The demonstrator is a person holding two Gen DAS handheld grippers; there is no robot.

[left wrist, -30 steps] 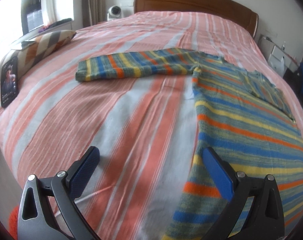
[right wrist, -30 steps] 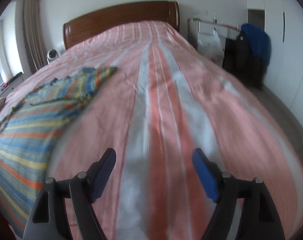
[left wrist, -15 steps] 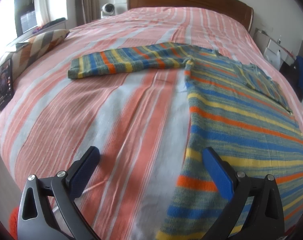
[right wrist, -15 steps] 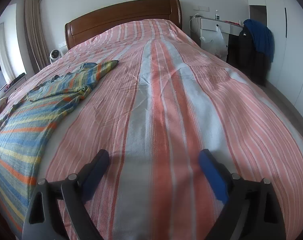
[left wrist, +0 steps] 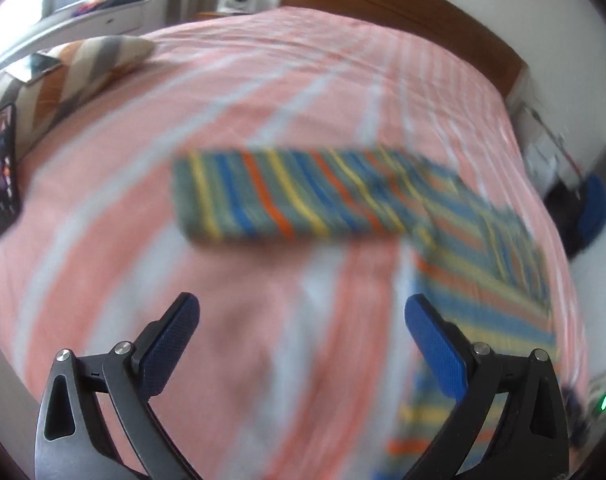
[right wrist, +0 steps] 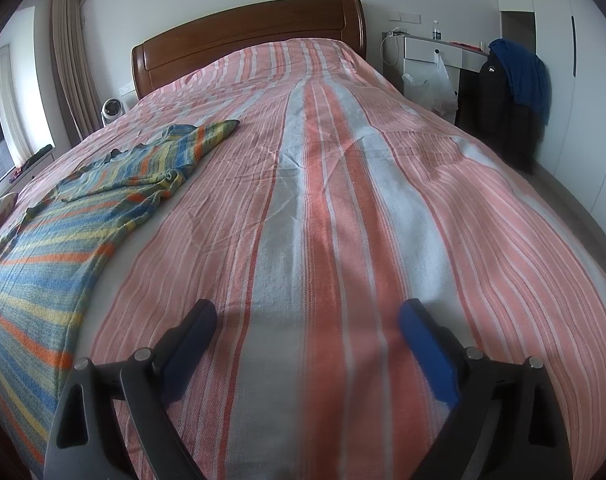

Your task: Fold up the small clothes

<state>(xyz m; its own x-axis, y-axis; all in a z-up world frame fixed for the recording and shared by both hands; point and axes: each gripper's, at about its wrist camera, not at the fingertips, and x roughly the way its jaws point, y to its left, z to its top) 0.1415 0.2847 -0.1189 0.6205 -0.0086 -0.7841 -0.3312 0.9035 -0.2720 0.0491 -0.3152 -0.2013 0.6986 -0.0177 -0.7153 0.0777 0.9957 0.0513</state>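
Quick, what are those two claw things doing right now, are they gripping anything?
Left gripper: open, holding nothing, above the bedspread.
Right gripper: open, holding nothing; the striped sweater lies off to its left.

**Both grippers open, holding nothing**

The left gripper (left wrist: 302,316) has its jaws spread wide, the blue pads (left wrist: 169,350) facing each other across an empty gap. Its black finger frames rise from the bottom edge of its own view, which is blurred. The right gripper (right wrist: 308,320) is likewise spread wide, blue pads (right wrist: 427,350) apart and nothing between them. Its view is sharp. Neither gripper shows in the other's view.
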